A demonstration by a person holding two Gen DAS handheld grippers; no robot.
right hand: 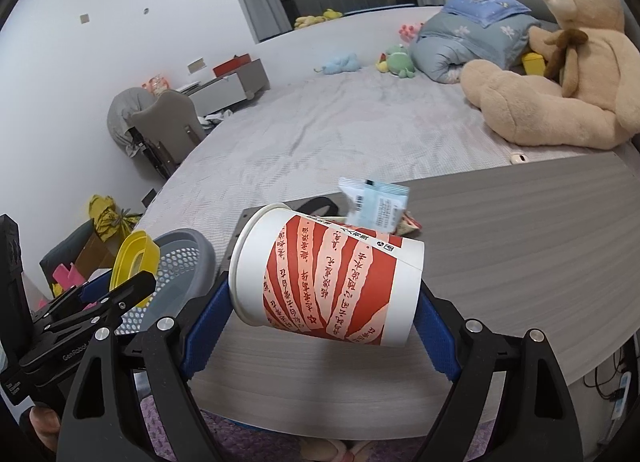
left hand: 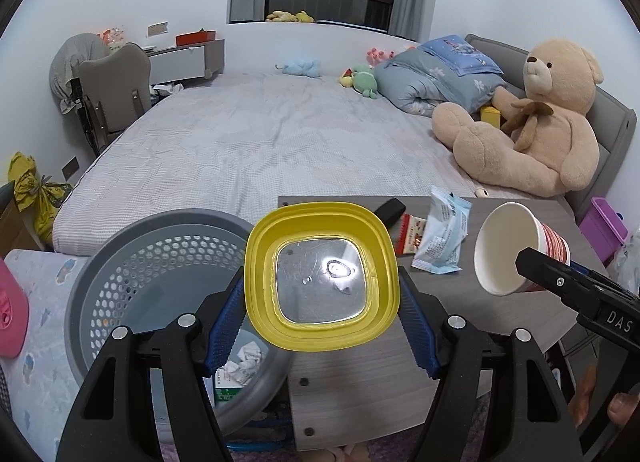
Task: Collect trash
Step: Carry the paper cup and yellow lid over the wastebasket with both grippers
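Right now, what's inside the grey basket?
Crumpled paper and a green-and-white carton lie in the grey basket. The left gripper and its yellow lid hide the rest.

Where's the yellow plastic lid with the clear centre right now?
The yellow plastic lid is clamped in the left gripper, at the grey wooden table's left edge, beside the grey perforated bin.

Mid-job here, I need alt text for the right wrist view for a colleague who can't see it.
The right gripper is shut on a red-and-white paper cup, held on its side above a grey wooden table. To the left, the left gripper holds a yellow lid by a grey perforated basket; wrappers lie behind the cup.
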